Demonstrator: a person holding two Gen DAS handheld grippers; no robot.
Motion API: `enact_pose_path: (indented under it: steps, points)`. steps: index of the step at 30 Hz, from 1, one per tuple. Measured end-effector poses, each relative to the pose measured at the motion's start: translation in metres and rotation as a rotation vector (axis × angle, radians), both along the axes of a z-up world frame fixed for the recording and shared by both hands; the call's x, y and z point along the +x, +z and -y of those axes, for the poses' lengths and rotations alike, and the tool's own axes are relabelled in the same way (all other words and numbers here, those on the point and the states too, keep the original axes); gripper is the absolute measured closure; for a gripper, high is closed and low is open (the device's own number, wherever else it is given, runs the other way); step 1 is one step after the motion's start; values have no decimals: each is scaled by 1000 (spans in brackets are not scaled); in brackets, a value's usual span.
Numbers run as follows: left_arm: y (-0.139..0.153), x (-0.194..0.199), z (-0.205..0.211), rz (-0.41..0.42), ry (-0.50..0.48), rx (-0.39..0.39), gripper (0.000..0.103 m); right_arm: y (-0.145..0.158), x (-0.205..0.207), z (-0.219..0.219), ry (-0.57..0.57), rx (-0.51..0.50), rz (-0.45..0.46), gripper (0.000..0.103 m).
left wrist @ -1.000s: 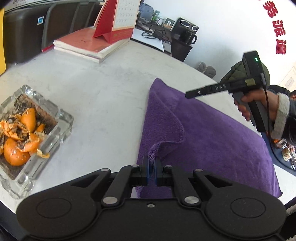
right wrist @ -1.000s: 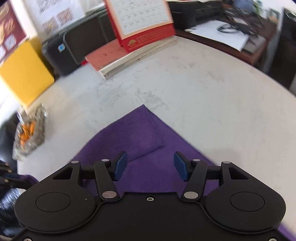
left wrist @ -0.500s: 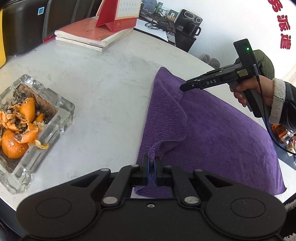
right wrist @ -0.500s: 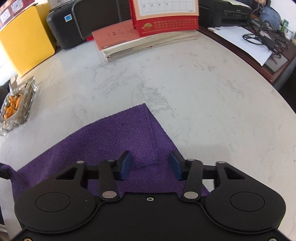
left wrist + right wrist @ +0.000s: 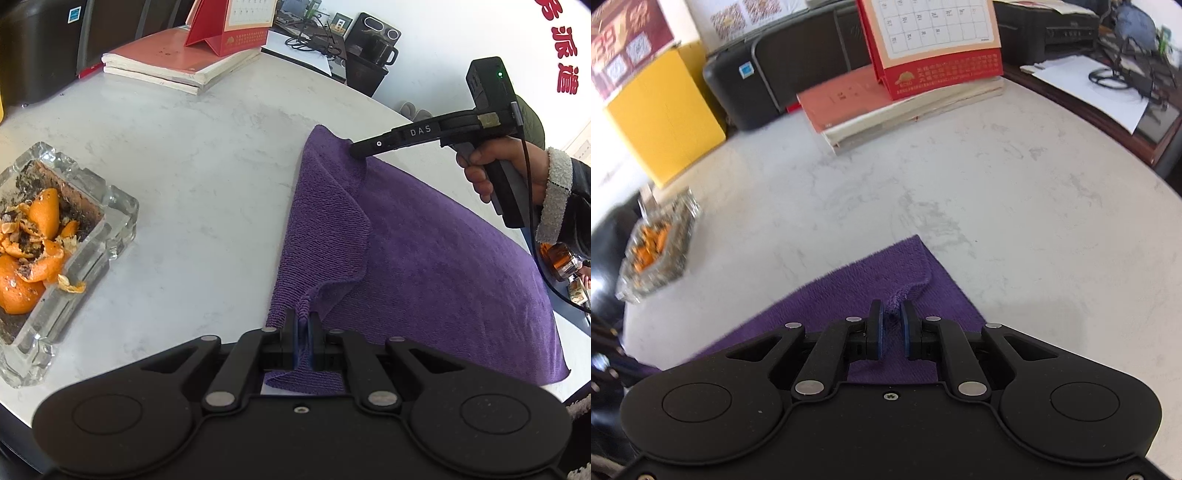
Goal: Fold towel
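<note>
A purple towel (image 5: 436, 258) lies on the white marble table (image 5: 207, 173), its left edge flap folded over. My left gripper (image 5: 302, 320) is shut on the towel's near corner, with cloth pinched between the blue pads. In the left wrist view the right gripper (image 5: 356, 151), held by a hand in a fleece-cuffed sleeve, touches the towel's far corner. In the right wrist view my right gripper (image 5: 891, 312) is shut on that raised corner of the towel (image 5: 871, 280), a tuft of cloth between its pads.
A glass ashtray (image 5: 51, 254) full of orange peel sits left of the towel. Books (image 5: 177, 66) with a red desk calendar (image 5: 934, 48) lie at the table's far side. A black printer (image 5: 783, 70) and a yellow box (image 5: 665, 114) stand behind.
My right gripper came down onto the far corner of the towel and its jaws went from wide open to shut on it. My left gripper kept its hold on the near corner.
</note>
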State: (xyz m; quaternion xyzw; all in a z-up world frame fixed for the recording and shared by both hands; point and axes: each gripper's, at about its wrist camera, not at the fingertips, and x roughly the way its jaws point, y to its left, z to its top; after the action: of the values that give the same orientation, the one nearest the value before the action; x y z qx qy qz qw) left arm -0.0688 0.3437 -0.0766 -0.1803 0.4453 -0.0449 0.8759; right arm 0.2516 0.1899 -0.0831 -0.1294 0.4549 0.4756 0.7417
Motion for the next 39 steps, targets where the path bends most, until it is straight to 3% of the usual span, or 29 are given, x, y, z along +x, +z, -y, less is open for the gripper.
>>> enact_pose_path:
  steps: [6, 9, 25, 27, 31, 39]
  points:
    - [-1, 2, 0, -3, -3, -6, 98, -9, 0, 7, -67, 20, -39, 91]
    - [-2, 2, 0, -7, -4, -5, 98, -11, -4, 10, -87, 26, -44, 84]
    - [0, 5, 7, 3, -27, 4, 98, -19, 2, 12, -181, 60, -60, 84]
    - [-1, 5, 9, 5, -32, 15, 98, -20, 5, 12, -190, 66, -63, 85]
    - [2, 2, 13, 18, -34, 29, 99, -19, 8, 14, -198, 90, -67, 95]
    - [9, -1, 24, 43, -72, 10, 99, -4, 12, 28, -230, 163, -83, 95]
